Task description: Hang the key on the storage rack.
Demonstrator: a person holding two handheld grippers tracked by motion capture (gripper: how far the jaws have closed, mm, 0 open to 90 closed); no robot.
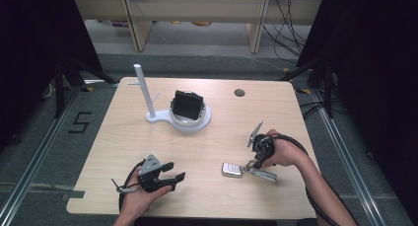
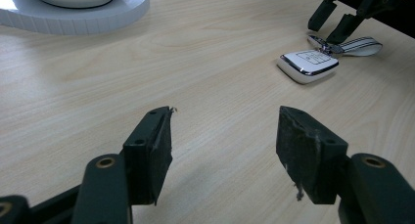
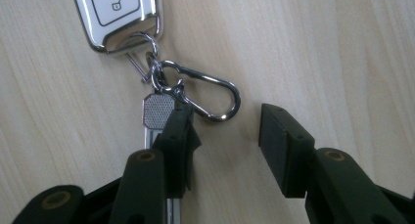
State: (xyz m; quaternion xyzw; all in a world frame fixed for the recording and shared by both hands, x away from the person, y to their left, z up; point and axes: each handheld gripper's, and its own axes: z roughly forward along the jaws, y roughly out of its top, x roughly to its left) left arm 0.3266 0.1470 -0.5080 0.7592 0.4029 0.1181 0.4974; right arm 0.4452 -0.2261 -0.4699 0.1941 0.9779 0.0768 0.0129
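Hovering right claw [image 3: 222,131] wide open over key fob [image 1: 231,169] | left claw [image 2: 222,150] open, empty | stand [image 1: 190,118] well apart

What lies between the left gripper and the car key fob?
Only bare tabletop. The left gripper view shows plain wood from the left gripper, its fingers open, to the car key fob.

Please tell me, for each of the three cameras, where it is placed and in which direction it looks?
High view: above the person's side, looking forward and down on the table; both forearms enter from below.
Left gripper view: on the left gripper, looking low across the table to the key fob; its open jaws show.
Right gripper view: on the right gripper, looking down at the carabiner; its open jaws show.
Shared: all three views show the key fob.
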